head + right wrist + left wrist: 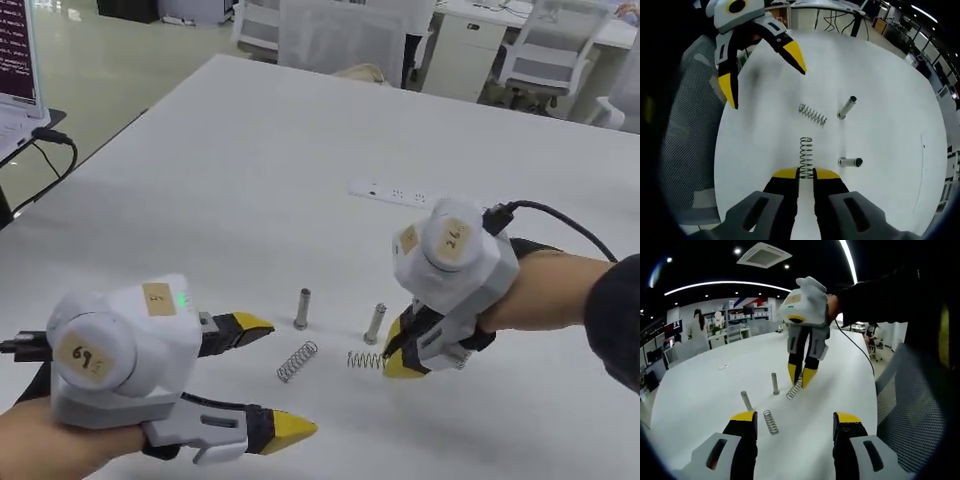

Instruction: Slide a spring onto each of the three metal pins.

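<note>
Head view: right hand-held gripper (400,362), labelled 26, pinches a spring (366,359).

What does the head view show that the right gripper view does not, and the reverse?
Head view: a power strip on the table and a laptop at the far left edge. Right gripper view: a mesh chair beside the table, and the right gripper shut on one end of the held spring. Both: two upright metal pins, the loose spring lying flat, and the open left gripper.

A white power strip (395,192) lay on the counter (250,150); a laptop (18,70) stood beyond its left edge, office chairs (545,50) behind.
</note>
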Demonstrator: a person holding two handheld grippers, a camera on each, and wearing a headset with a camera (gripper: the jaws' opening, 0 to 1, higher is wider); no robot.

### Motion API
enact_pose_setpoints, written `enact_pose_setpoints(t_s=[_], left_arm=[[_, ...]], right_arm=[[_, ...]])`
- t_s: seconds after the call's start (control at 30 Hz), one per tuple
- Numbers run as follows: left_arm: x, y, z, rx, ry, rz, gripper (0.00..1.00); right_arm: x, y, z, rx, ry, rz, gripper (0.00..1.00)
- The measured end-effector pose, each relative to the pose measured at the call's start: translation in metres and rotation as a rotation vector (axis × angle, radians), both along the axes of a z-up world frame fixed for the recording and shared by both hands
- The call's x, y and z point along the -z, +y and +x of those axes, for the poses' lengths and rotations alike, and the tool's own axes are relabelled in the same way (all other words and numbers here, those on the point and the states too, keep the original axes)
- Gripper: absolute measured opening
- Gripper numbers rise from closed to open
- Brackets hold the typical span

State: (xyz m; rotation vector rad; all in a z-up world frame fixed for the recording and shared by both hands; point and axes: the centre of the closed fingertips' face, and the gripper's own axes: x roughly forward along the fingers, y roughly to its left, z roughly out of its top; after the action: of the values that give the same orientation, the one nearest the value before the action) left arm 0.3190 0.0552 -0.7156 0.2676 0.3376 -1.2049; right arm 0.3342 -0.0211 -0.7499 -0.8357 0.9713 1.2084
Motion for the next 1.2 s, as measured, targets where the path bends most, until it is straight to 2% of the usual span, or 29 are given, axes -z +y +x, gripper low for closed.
enact_pose_setpoints(t_s=[0.23, 0.37, 0.57, 0.87, 1.2], left_arm=[[-0.004, -0.007, -0.006, 0.039, -0.013, -0.004, 0.51], [-0.008, -0.011, -0.009, 0.06, -0.021, -0.007, 0.47], [-0.012, -0.015, -0.013, 0.09, -0.036, -0.012, 0.4], [-0.017, -0.021, -0.02, 0.134, -0.067, -0.008, 0.26], [-0.016, -0.024, -0.023, 0.161, -0.089, 0.007, 0.09]], right_arm=[[-0.02, 0.02, -0.019, -0.053, 0.009, 0.036, 0.08], [-0.029, 0.03, -0.025, -0.073, 0.011, 0.056, 0.08], [-0.037, 0.037, -0.03, -0.104, 0.0, 0.053, 0.08], [-0.038, 0.044, -0.038, -0.145, 0.002, 0.033, 0.08], [-0.037, 0.043, -0.04, -0.169, 0.004, 0.015, 0.08]])
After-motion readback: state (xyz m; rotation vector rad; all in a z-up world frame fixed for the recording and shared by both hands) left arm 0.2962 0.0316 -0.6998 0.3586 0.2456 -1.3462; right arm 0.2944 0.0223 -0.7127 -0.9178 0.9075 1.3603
